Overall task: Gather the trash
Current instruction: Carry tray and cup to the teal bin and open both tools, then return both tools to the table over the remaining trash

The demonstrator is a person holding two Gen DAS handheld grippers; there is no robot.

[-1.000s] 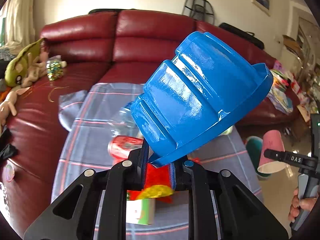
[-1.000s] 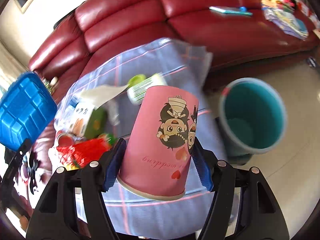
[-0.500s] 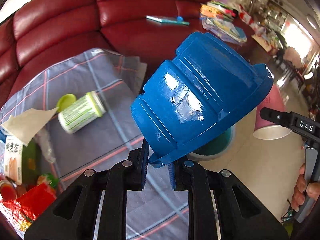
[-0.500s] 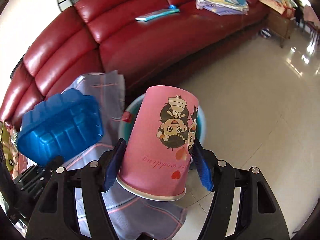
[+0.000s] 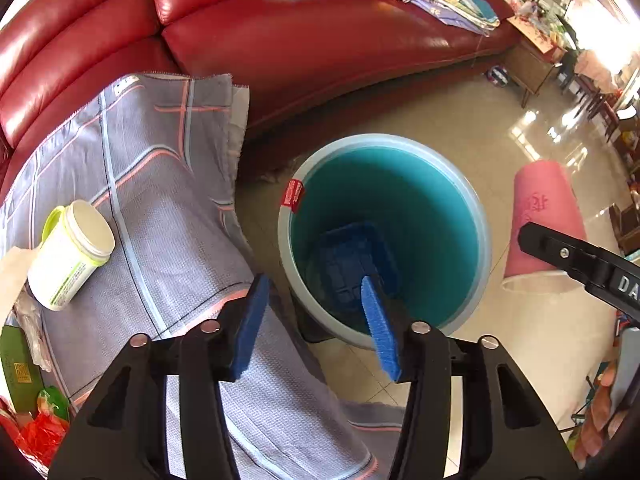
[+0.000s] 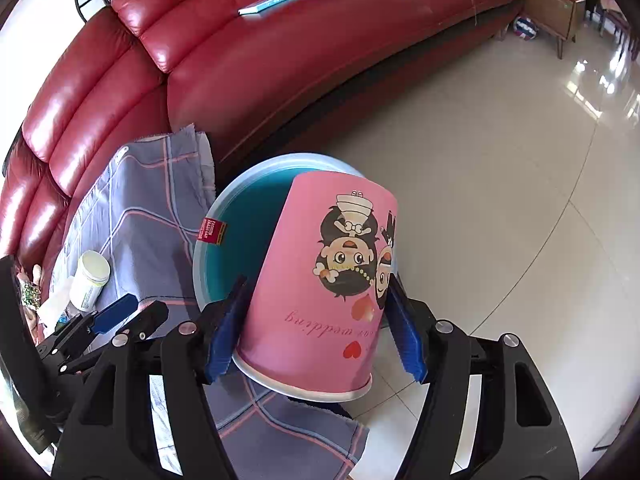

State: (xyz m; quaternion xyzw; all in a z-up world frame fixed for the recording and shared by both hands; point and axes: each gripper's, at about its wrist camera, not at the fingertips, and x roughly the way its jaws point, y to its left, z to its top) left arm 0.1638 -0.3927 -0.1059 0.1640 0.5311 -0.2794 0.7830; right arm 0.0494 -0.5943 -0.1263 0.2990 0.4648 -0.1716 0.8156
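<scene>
Teal bin (image 5: 472, 208): blue tray (image 5: 352, 256) lies inside.
Left gripper (image 5: 316, 320): opening, empty.
Right gripper (image 6: 316, 328): grasps pink cup (image 6: 328, 280); centre over bin at 12 o'clock before release.

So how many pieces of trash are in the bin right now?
1: a blue tray lies at the bottom of the bin. The left gripper partly blocks the view, so more may be hidden.

Blue tray (image 5: 354, 262) inside teal bin (image 5: 478, 216), opening left tool (image 5: 316, 320) empty above.
</scene>
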